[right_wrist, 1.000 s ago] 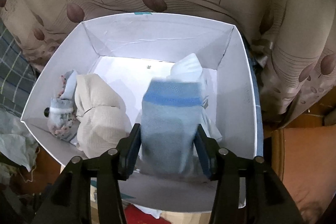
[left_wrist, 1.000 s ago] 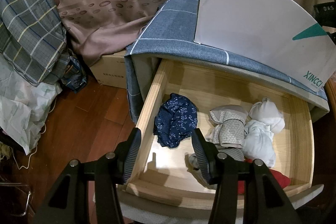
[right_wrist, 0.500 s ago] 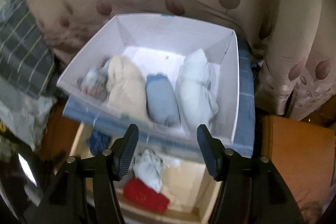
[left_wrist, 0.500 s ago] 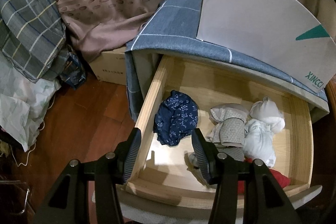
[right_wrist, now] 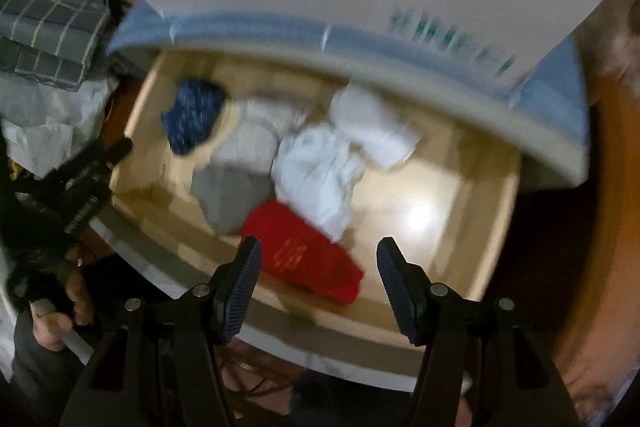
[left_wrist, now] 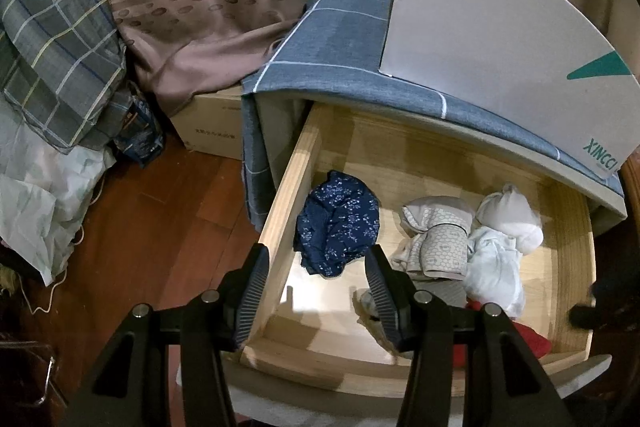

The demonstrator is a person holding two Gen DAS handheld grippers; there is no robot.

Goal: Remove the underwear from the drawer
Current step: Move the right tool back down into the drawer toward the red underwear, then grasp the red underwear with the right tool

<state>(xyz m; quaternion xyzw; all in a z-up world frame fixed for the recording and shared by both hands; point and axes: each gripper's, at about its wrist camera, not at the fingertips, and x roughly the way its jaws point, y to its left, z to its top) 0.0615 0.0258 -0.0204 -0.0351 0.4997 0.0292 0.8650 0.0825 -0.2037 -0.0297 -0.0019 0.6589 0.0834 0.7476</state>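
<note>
The wooden drawer stands pulled out with loose underwear inside. At its left lies a navy floral piece, beside it a grey patterned piece, then white pieces and a red piece. My left gripper is open and straddles the drawer's left wall just in front of the navy piece. My right gripper is open and hangs above the red piece near the drawer's front. Nothing is held. The right wrist view is blurred.
A white cardboard box sits on the blue-clothed cabinet top above the drawer. A brown carton, a plaid blanket and white bags crowd the wooden floor at left. A person's hand shows at lower left.
The right gripper let go of a folded blue piece in the white box, drew back, and dropped down over the drawer. The left gripper kept still.
</note>
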